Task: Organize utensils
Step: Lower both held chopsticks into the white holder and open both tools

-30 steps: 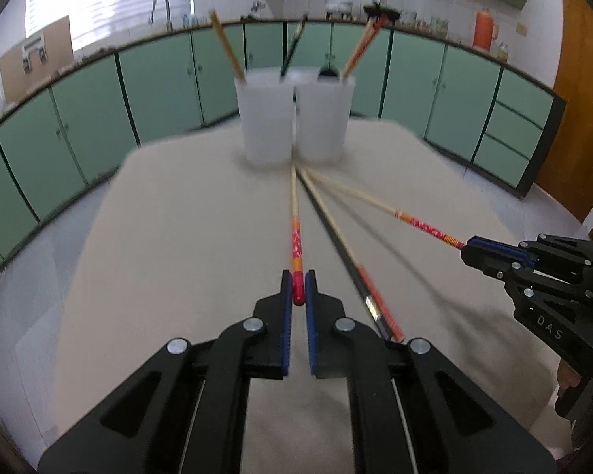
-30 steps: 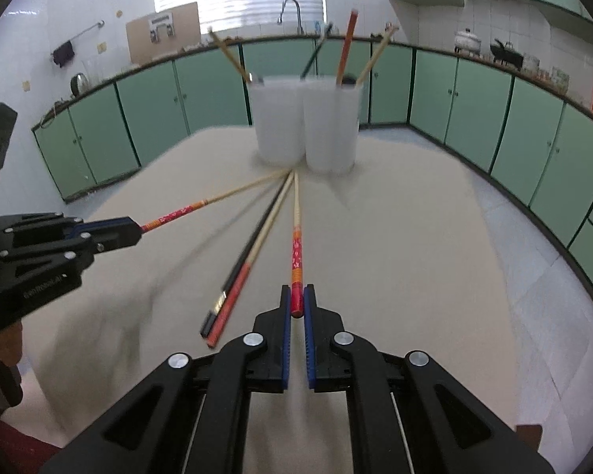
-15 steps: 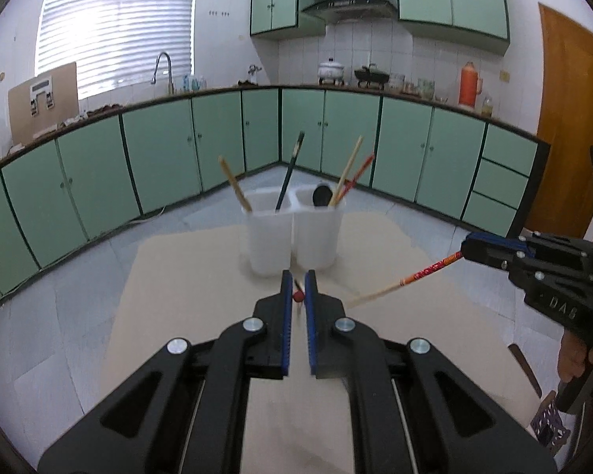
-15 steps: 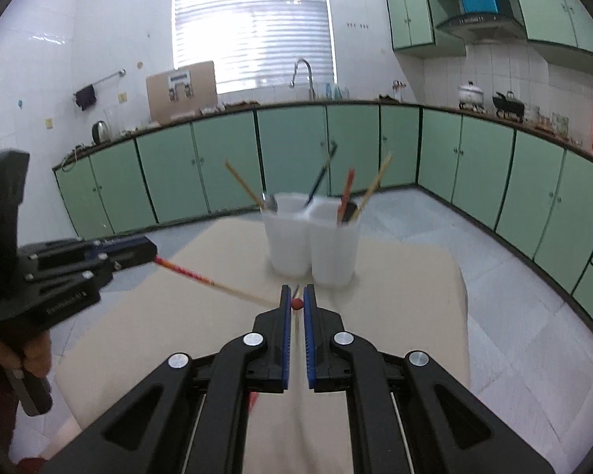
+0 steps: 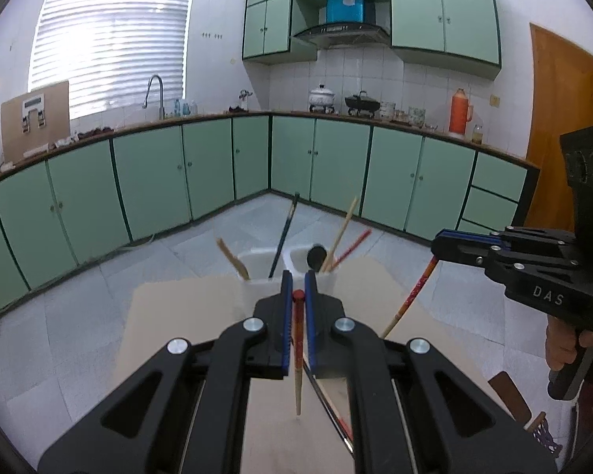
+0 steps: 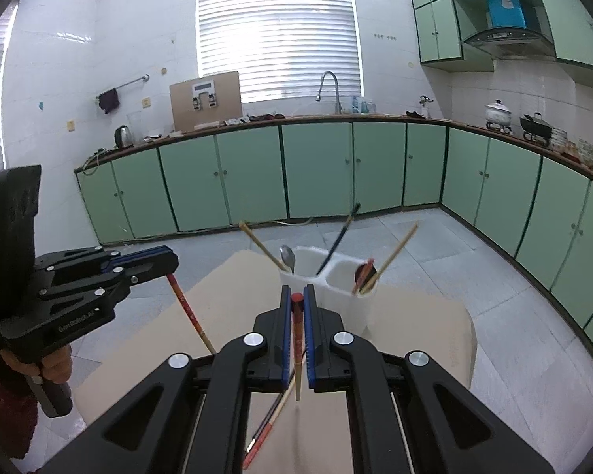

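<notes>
Since each of our two grippers carries one chopstick above the table, the step in hand, as we judge it, is to bring both sticks over the twin white holder ahead and lower them in tip first. The left gripper is clamped narrow on a red-headed chopstick: its red butt sits level with the fingertips, and its pale tapered end hangs down behind and below them, toward our hand, so its long axis runs close to vertical, tip down. The right gripper grips its own chopstick the same way, red end up between the blue pads, pale tip pointing down at the table. To do this well, we should keep each stick near upright, move forward until the tip stands over an open cell, and watch the utensils already leaning there: a spoon and sticks fan out of the rims and could deflect a tip. We release only once the tip is well inside the cup. More chopsticks lie flat on the table beneath the right gripper, apart from both held ones, waiting their turn.
</notes>
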Tool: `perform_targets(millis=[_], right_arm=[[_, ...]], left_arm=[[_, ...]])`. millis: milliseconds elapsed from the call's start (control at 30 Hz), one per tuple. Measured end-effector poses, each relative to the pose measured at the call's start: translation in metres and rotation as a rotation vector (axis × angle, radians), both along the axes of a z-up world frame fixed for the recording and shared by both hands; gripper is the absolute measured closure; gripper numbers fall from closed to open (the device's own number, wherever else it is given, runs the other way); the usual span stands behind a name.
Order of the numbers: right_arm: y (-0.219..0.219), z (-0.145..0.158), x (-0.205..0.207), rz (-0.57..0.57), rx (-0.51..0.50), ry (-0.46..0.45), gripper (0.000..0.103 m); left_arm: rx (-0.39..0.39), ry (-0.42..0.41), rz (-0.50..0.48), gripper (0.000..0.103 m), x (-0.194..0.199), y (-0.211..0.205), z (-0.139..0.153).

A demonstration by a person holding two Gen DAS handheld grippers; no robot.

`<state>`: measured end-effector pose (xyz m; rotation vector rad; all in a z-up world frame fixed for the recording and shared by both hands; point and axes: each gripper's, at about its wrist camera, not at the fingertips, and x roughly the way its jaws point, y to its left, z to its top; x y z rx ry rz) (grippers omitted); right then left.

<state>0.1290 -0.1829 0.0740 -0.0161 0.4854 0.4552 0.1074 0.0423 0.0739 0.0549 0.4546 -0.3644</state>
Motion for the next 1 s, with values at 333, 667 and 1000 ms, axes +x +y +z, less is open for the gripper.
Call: perform_targets(millis=[333,667,1000], right_arm=[[0.002,0.07,0.038,-0.036,0.019,-0.138,0.097],[0.009,0.075,0.11,-0.106,-0.017,-0.127,0.097],[0.015,0.015,0.155,-0.118,-0.021,-0.007,0.097]], left_arm=[[-0.028,-0.159,0.021,0.098,0.034,-0.009,0.063],[-0.043,-0.25,0.078,0.098,0.102,-0.034,0.084],[0.012,-0.12,0.105,0.098,0.165,-0.042,0.025]])
